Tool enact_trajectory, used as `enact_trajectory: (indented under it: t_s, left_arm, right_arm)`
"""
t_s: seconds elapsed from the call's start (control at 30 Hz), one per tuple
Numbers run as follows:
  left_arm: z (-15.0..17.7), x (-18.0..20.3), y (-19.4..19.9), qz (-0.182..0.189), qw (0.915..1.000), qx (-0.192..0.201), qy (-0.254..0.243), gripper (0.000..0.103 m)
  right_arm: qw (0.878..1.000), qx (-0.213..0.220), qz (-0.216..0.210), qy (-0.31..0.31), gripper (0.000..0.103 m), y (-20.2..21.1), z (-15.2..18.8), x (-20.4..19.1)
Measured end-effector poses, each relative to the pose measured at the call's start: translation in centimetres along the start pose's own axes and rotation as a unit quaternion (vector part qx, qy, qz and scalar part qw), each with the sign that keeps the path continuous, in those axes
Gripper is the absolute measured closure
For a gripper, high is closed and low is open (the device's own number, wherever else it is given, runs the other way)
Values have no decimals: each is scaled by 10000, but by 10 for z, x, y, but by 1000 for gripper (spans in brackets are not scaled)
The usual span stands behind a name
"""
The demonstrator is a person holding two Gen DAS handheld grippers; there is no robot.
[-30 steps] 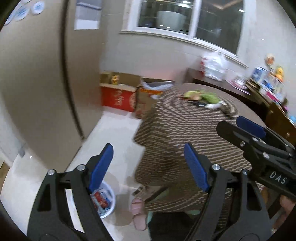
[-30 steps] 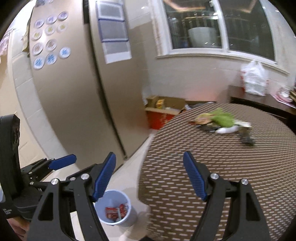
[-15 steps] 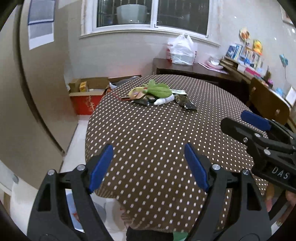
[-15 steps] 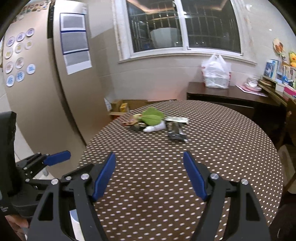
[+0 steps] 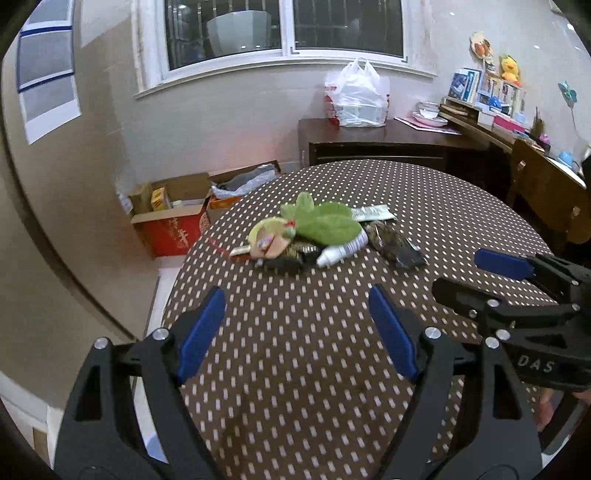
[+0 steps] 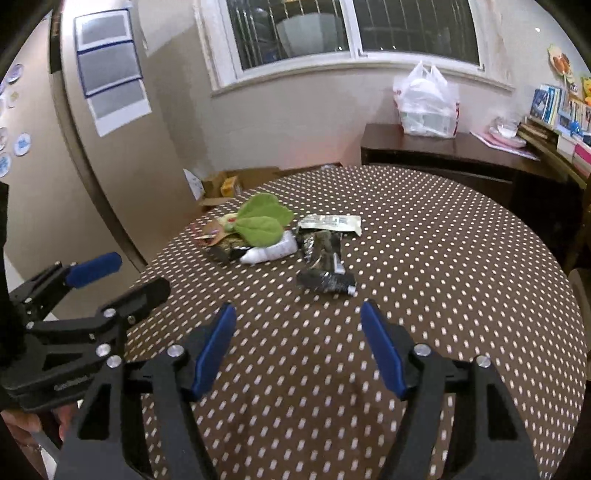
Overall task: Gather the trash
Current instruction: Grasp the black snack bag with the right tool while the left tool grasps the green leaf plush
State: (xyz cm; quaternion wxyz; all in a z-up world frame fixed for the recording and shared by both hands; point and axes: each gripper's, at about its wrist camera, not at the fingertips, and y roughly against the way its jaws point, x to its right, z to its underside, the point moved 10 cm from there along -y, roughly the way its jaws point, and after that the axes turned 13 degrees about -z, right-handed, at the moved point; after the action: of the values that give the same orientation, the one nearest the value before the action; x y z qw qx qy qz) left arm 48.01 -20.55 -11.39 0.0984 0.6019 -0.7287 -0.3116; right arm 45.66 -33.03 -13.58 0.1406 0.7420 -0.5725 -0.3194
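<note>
warm indoor light fills the room evenly; behind the barred white-framed window (image 5: 284,33) it is dark. the brown round table with its white-dotted cloth (image 6: 424,258) is lit softly, and my shadows on it are faint. the dots near my blue pads (image 5: 201,334) smear with slight motion blur. both fisheye views bend the walls and go black at the corners.

The left gripper (image 5: 297,325) is matte black plastic with blue rubber finger pads (image 5: 201,334) and silver screws. The matching right gripper (image 6: 297,343) carries white "DAS" lettering, seen from the left wrist camera.
</note>
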Motion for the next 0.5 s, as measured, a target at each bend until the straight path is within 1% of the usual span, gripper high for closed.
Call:
enact_trajectory:
  t_s: [0.07,0.1,0.17,0.2,0.23,0.3,0.33,0.4,0.5]
  left_arm:
    - [-10,1,-15,-66,9999,-18,-135,23]
    - [-15,1,-21,-83,9997,12,-209,23]
    - [-25,3,-34,-196,9992,57,-335,23]
    - [-28,4,-40,-228,9990,64,-391,23]
    - [-33,6,-47,-211,9987,79,-453,23]
    - [-40,10,-58,-174,9981,100,-576,23]
    - [-44,13,-65,-226,9975,104,-663,23]
    - [-48,19,-74,-198,9970,72,-741,23]
    - [-58,28,-89,-120,9970,40,-763,23]
  right_arm:
    - [9999,-119,49,-46,38,-17,-9,9]
    - [9998,-153,88,-45,38,-21,-13,12]
    - [9994,-300,130,-66,46,-38,-21,19]
    - [9992,-356,164,-67,48,-43,-23,24]
    - [9986,-468,231,-62,50,-52,-24,28]
    - [9981,-572,193,-72,55,-63,-25,32]
    - [9978,-641,184,-51,66,-68,-25,34]
    - [9968,-789,133,63,69,-77,-24,36]
    - [9968,-785,112,88,72,-79,-28,41]
